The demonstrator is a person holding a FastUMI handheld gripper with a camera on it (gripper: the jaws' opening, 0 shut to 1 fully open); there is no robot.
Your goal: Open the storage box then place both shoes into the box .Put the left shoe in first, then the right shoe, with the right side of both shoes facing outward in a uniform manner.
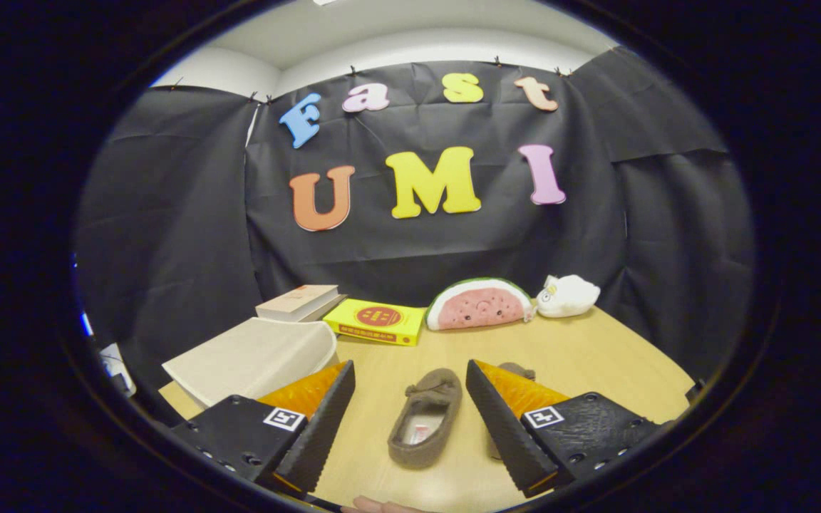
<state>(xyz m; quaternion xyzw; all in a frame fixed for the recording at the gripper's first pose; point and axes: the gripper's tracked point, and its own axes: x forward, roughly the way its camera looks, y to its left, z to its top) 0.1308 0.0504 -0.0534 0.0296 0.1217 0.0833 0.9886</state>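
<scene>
Gripper (pixel 410 420) hangs wide open, holding nothing, above the near shoe (pixel 425 417). Second shoe (pixel 517 370) hides behind the right finger; grabbing the wrong one could break the order.

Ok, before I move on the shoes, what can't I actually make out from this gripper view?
- Second shoe: mostly hidden behind the right finger of the open tool; just its tip shows.
- Storage box: its near part is covered by the left finger; open or closed cannot be told.
- Brown slipper between the fingers: left or right shoe is unclear.
- Hand: cut off at the near table edge.
</scene>
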